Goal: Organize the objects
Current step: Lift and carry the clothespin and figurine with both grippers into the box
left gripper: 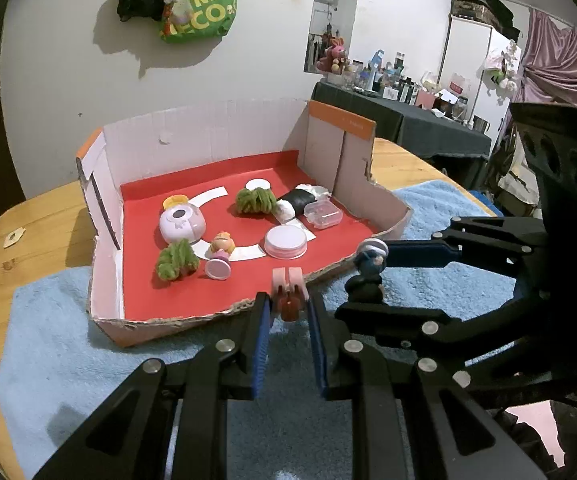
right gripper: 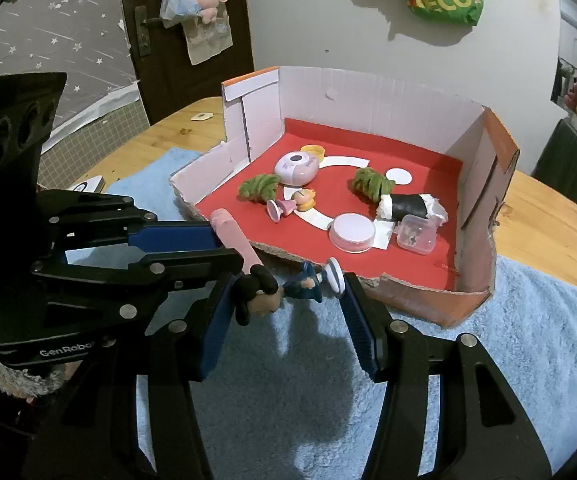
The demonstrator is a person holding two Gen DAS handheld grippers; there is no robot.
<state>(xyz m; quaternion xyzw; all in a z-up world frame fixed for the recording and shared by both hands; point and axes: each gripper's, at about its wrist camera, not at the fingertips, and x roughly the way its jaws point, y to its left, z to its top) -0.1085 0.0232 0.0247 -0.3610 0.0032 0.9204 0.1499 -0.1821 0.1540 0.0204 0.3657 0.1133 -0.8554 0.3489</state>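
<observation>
Both wrist views are fairly bright indoor shots, lit from above and in front, so the green bag point(left gripper: 198, 4) throws a hard shadow down and left on the far wall, and dark gripper shadows fall on the near blue towel point(right gripper: 508, 340). Colours run slightly washed and grainy, without strong glare. Fisheye bending curves the table point(left gripper: 40, 232) edges, corners go black, and far clutter looks soft.
</observation>
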